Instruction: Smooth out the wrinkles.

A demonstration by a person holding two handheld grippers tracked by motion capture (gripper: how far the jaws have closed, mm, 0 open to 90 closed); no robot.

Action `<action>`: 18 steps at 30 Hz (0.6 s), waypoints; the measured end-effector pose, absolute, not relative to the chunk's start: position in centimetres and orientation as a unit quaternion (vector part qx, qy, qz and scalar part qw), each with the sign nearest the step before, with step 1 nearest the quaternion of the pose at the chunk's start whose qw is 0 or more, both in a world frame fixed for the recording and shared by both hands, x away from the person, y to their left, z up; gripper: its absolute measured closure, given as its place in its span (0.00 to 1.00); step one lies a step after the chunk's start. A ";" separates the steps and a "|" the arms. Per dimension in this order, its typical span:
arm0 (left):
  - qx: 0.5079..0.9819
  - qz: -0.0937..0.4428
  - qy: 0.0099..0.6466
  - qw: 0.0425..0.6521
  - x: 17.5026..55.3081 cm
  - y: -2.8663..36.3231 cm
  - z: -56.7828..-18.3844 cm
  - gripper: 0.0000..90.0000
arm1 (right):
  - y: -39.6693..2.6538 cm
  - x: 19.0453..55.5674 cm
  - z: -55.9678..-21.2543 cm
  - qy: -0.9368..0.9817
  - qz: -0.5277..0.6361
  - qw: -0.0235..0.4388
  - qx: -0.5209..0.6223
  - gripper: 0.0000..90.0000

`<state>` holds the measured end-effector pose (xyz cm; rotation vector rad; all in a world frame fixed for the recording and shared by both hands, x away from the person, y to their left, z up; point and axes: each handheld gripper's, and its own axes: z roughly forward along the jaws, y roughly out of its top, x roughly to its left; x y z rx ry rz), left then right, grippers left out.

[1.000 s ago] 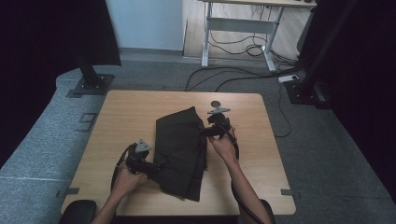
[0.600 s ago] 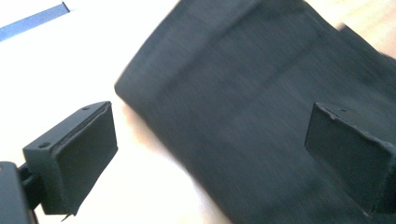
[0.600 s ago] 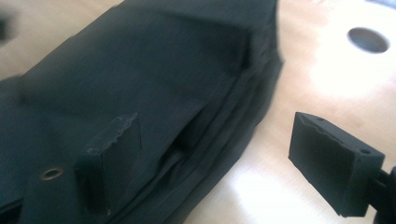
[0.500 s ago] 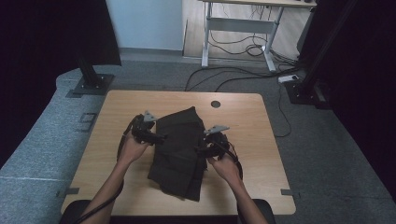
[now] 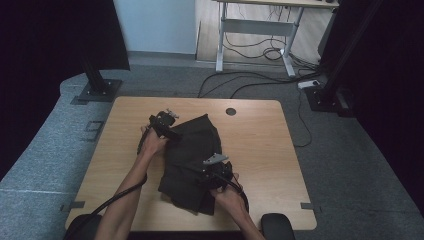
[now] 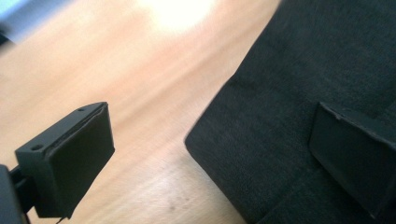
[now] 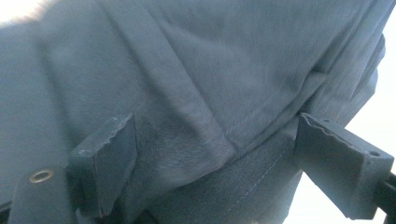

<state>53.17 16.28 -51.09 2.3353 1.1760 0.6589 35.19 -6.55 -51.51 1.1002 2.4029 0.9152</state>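
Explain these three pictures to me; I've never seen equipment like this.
No robot here: a person holds a handheld gripper in each hand. The high view looks down on a wooden table with a dark folded garment lying on it. The left gripper is at the garment's far left corner, the right gripper at its near right side. The other two pictures come from cameras riding on each gripper. Both grippers are open: the left gripper view shows the garment's corner between its jaws, and the right gripper view shows its jaws straddling a fold. Nothing is clamped.
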 end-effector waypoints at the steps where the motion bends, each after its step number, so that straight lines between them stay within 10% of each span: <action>1: 0.842 0.235 0.430 0.225 53.0 16.4 -51.2 0.01 | -6.6 35.4 -51.8 0.845 0.319 0.174 0.392 0.15; 18: 0.851 0.184 0.434 0.231 43.5 19.8 -50.7 0.04 | -12.9 43.8 -52.7 0.817 0.264 0.213 0.466 0.17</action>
